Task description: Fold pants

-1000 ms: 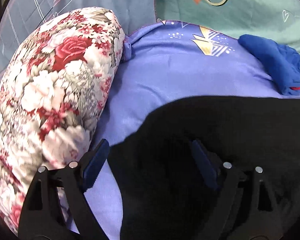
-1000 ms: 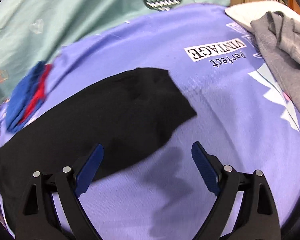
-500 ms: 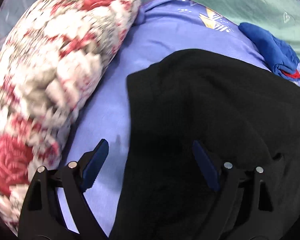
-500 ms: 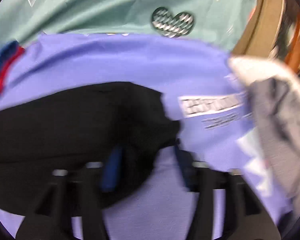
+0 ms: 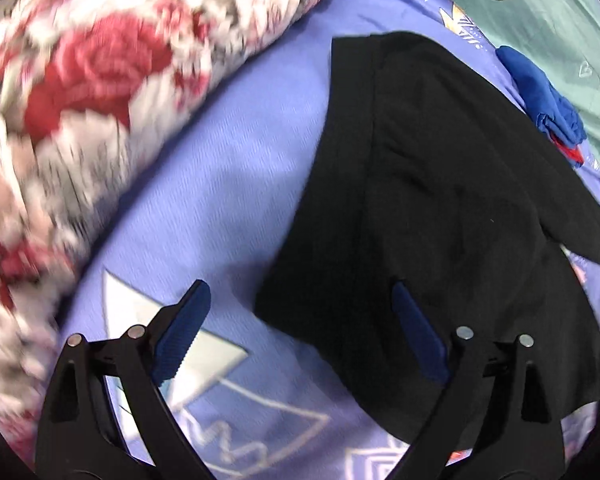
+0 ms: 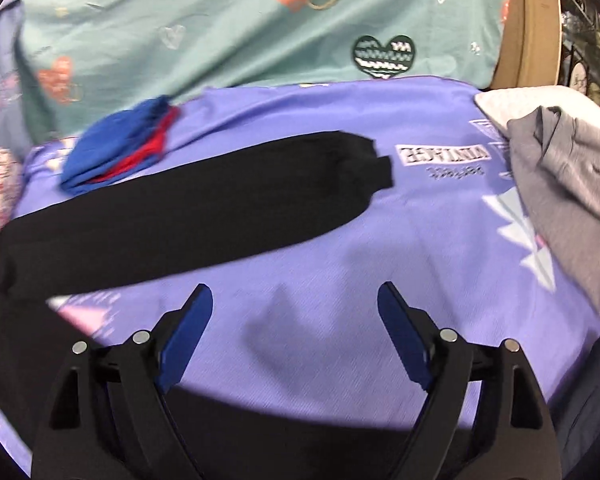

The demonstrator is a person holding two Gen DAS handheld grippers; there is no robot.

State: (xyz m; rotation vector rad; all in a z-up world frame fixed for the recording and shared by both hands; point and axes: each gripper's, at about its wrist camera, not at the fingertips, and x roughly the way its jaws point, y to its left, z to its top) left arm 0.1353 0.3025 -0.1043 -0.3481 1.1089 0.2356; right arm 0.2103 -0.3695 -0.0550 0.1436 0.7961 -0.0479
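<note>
One printed word can be made out on the purple sheet: "VINTAGE", seen upside down in a white box just past the far end of the black pants, with a smaller line of script under it too blurred to read. The green sheet behind carries tiny lettering near its top edge and right edge that is too small to tell, besides coral hearts and a dark heart with zigzag stripes.

The pants lie flat on the purple sheet as a long dark band, legs laid together, one cuff sticking out slightly beyond the other at the far end. In the left wrist view the pants spread from the middle to the right, one layer folded over another.

The right gripper has just been opening; its jaws stand wide over bare purple sheet with nothing between them. The left gripper is also spread wide, one finger over the sheet, the other over the pants, pressing on nothing.

A folded blue and red cloth lies just beyond the pants. A grey garment is heaped at the right edge. A rose-patterned bolster, blurred, lies along the left.
</note>
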